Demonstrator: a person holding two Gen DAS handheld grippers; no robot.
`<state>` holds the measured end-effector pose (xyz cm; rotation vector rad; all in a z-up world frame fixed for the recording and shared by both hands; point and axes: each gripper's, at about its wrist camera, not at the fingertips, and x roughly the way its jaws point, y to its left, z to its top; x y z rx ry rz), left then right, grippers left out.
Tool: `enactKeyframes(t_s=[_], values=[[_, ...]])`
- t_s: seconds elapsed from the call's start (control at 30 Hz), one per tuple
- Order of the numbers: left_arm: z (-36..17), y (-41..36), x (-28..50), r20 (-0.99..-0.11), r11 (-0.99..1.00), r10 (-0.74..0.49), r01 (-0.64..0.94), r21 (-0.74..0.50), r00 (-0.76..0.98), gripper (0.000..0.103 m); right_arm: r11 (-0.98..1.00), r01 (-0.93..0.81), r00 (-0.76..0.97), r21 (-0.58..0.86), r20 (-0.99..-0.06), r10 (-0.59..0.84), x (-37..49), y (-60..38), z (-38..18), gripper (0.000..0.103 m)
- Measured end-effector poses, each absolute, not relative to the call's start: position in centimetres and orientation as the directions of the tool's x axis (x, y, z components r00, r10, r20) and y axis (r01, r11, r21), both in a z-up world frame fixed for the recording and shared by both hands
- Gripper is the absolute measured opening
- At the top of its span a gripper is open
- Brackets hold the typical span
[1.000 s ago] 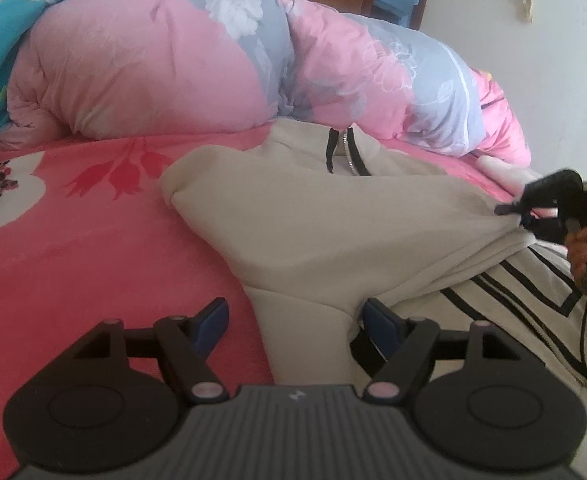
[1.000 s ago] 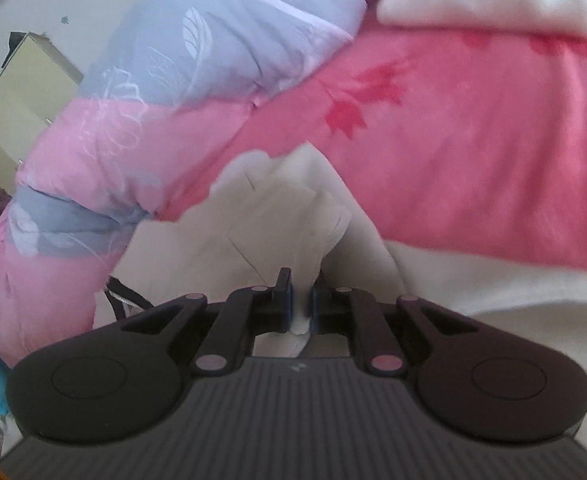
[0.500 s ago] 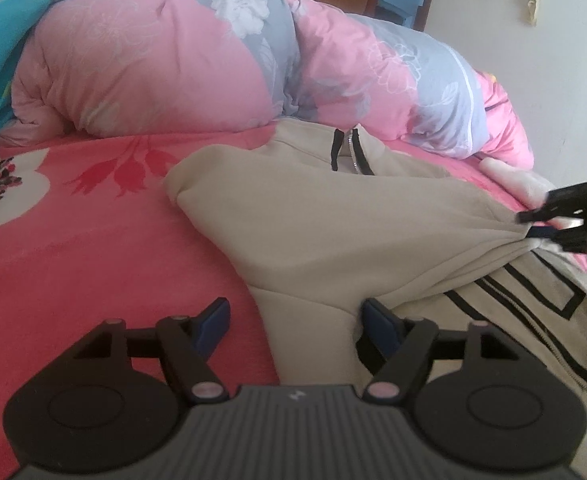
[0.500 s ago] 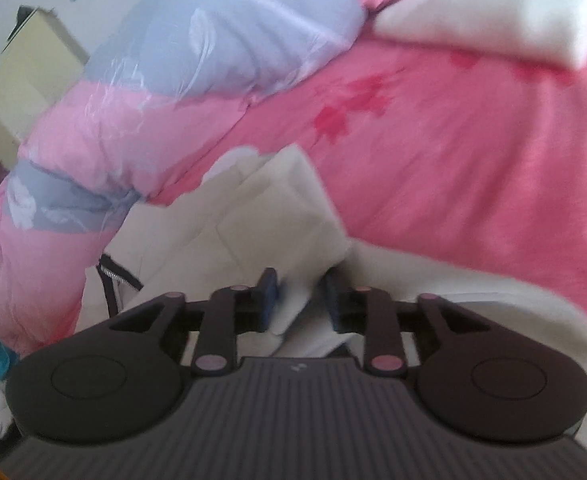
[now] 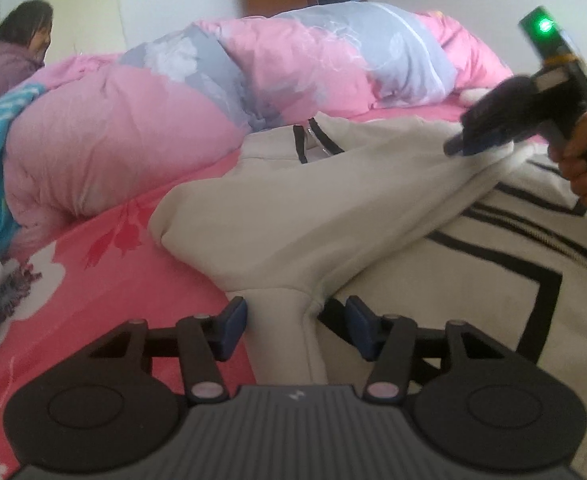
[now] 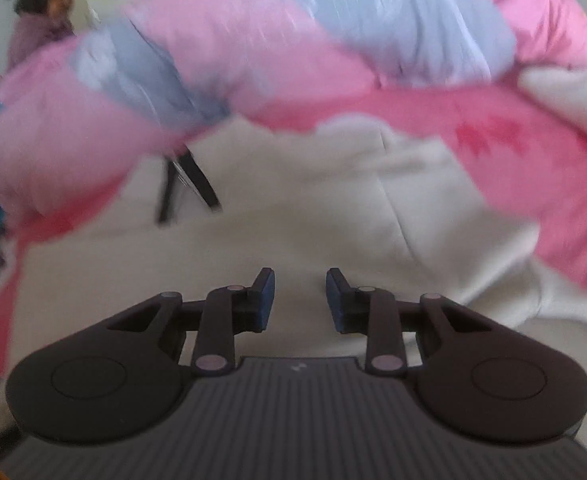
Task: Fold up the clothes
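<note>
Far left, seated by the wall: a person in a mauve top (image 5: 7, 68). Along the far side of the pink floral bedsheet (image 5: 105, 276), a bulky pink-and-grey flowered quilt (image 5: 197, 92). Near centre, black left gripper with blue pads (image 5: 296, 326), jaws wide, empty, straddling a folded-over sleeve of the cream zip-neck sweatshirt with black line pattern (image 5: 293, 200). Sweatshirt spread on the sheet from centre to right, collar toward the quilt. Far right, black right gripper (image 5: 459, 146) held in a hand (image 5: 583, 160), hovering just above the cream fabric; in its own blurred view (image 6: 299, 300) pads parted, nothing between them.
</note>
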<state>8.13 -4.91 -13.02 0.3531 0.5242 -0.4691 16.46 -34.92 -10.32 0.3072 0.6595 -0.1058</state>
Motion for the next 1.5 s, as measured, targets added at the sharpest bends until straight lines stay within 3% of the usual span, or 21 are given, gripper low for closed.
enactKeyframes(t_s=[0.03, 0.1, 0.13, 0.23, 0.37, 0.5, 0.6, 0.7, 0.9, 0.97, 1.0, 1.07, 1.13, 1.27, 1.33, 1.5], values=[[-13.1, -4.9, 8.1, -0.55, 0.834, -0.334, 0.511, 0.206, 0.766, 0.045, 0.949, 0.191, 0.785, 0.252, -0.62, 0.007, 16.4, -35.1, -10.9, 0.027], [-13.1, -4.9, 8.0, -0.544, 0.841, -0.309, 0.491, 0.226, 0.78, 0.02, 0.948, 0.179, 0.797, 0.263, -0.603, 0.017, 16.1, -35.2, -11.2, 0.027], [-13.2, -4.8, 8.1, -0.541, 0.845, -0.296, 0.48, 0.236, 0.787, 0.015, 0.948, 0.173, 0.803, 0.268, -0.595, 0.021, 15.9, -35.2, -11.4, 0.026], [-12.5, -4.2, 7.4, -0.517, 0.851, -0.311, 0.476, 0.221, 0.797, 0.007, 0.946, 0.166, 0.81, 0.28, -0.586, 0.032, 15.8, -35.4, -11.5, 0.026], [-12.3, -2.9, 7.1, -0.552, 0.851, -0.308, 0.484, 0.204, 0.775, 0.006, 0.939, 0.161, 0.816, 0.305, -0.576, 0.047, 15.7, -35.8, -11.8, 0.026], [-13.4, -2.4, 7.6, -0.586, 0.853, -0.31, 0.492, 0.177, 0.748, 0.01, 0.93, 0.159, 0.824, 0.331, -0.564, 0.06, 15.5, -36.1, -12.2, 0.026], [-12.8, -0.7, 7.8, -0.598, 0.855, -0.376, 0.514, 0.07, 0.708, 0.025, 0.928, 0.158, 0.825, 0.339, -0.562, 0.065, 15.5, -36.2, -12.2, 0.026], [-12.1, 2.2, 8.1, -0.61, 0.868, -0.446, 0.483, -0.116, 0.655, 0.045, 0.925, 0.155, 0.828, 0.348, -0.556, 0.071, 15.4, -36.4, -12.4, 0.026], [-10.3, 4.6, 10.9, -0.56, 0.852, -0.523, 0.409, -0.327, 0.642, 0.048, 0.919, 0.147, 0.836, 0.365, -0.542, 0.081, 15.2, -36.7, -12.6, 0.026], [-9.7, 5.3, 11.8, -0.539, 0.836, -0.546, 0.382, -0.393, 0.641, 0.054, 0.921, 0.146, 0.837, 0.362, -0.541, 0.08, 15.2, -36.6, -12.7, 0.026], [-9.6, 4.6, 12.6, -0.538, 0.843, -0.536, 0.377, -0.384, 0.65, 0.062, 0.922, 0.145, 0.837, 0.359, -0.542, 0.079, 15.2, -36.6, -12.7, 0.027], [-10.0, 2.8, 14.5, -0.551, 0.86, -0.509, 0.361, -0.361, 0.661, 0.067, 0.924, 0.145, 0.836, 0.353, -0.544, 0.077, 15.2, -36.6, -12.6, 0.027], [-11.5, 1.4, 16.1, -0.59, 0.869, -0.494, 0.342, -0.357, 0.639, 0.066, 0.927, 0.144, 0.835, 0.347, -0.545, 0.074, 15.2, -36.5, -12.6, 0.027], [-14.2, 0.5, 15.4, -0.581, 0.877, -0.481, 0.364, -0.315, 0.656, 0.065, 0.949, 0.132, 0.813, 0.287, -0.579, 0.062, 15.7, -36.0, -12.0, 0.027], [-14.1, 0.3, 15.3, -0.587, 0.878, -0.477, 0.368, -0.305, 0.653, 0.066, 0.982, 0.106, 0.776, 0.153, -0.63, 0.015, 16.3, -34.5, -10.7, 0.028], [-14.2, 0.2, 15.2, -0.589, 0.877, -0.48, 0.367, -0.31, 0.65, 0.067, 0.99, -0.136, 0.82, -0.043, -0.565, 0.088, 17.5, -28.3, -4.3, 0.029]])
